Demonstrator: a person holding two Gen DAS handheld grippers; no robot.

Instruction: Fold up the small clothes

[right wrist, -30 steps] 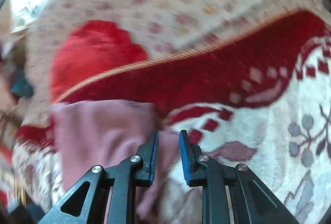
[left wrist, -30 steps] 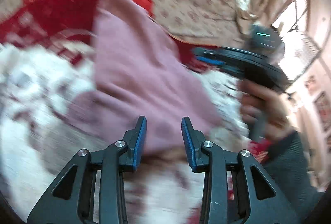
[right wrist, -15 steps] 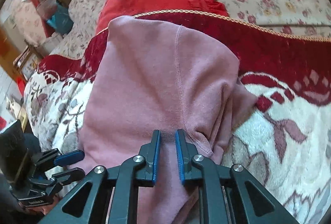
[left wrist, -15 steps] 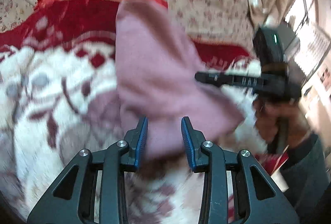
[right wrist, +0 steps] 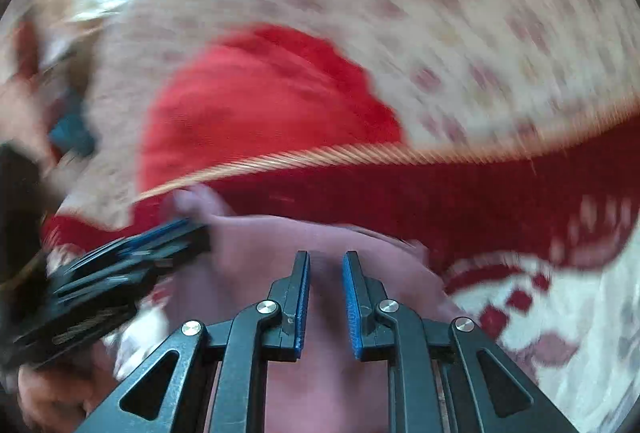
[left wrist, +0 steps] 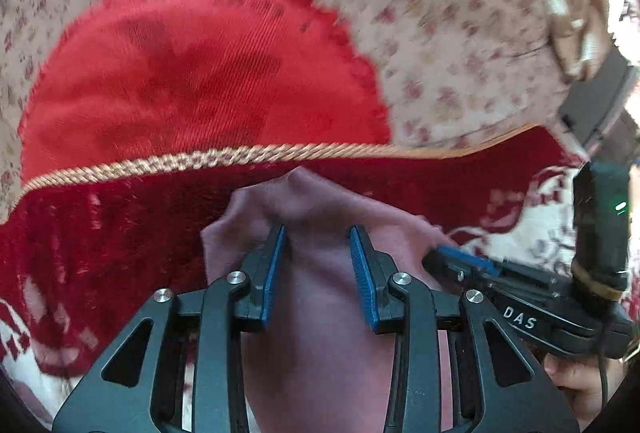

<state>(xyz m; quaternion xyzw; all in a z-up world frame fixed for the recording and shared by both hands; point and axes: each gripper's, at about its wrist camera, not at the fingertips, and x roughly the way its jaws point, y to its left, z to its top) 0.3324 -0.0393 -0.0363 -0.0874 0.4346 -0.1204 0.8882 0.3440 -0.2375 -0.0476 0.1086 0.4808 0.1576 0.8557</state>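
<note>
left claw (left wrist: 318, 253) first: half a second ago its blue pads stood narrow with the pink garment (left wrist: 320, 333) spread tall ahead of them, and now the jaws stand wider, straddling a bunched ridge of that cloth. the fabric rises in a peak just past the fingertips, folds over the left finger's tip, and runs back underneath between the fingers. whether the pads truly pinch it i cannot tell; the cloth fills the gap but the jaws look parted, not clamped.

beyond the claw, the gold cord edging (left wrist: 200, 161) of the patterned blanket (left wrist: 100, 233) and the red cushion (left wrist: 192, 73), all much closer than before. to this claw's right, the right claw (left wrist: 460, 259) pokes in, its tip touching the garment's edge.

from the right wrist view, heavily blurred: the right claw (right wrist: 326, 273) is partly open, with pink cloth under and between the fingers; a grip i cannot confirm. the left claw (right wrist: 176, 233) sits to its left at the garment's far corner.

my read: the long spread has collapsed into a short heap, so the near end has likely been carried up toward the far end. next would be laying that edge flat.
</note>
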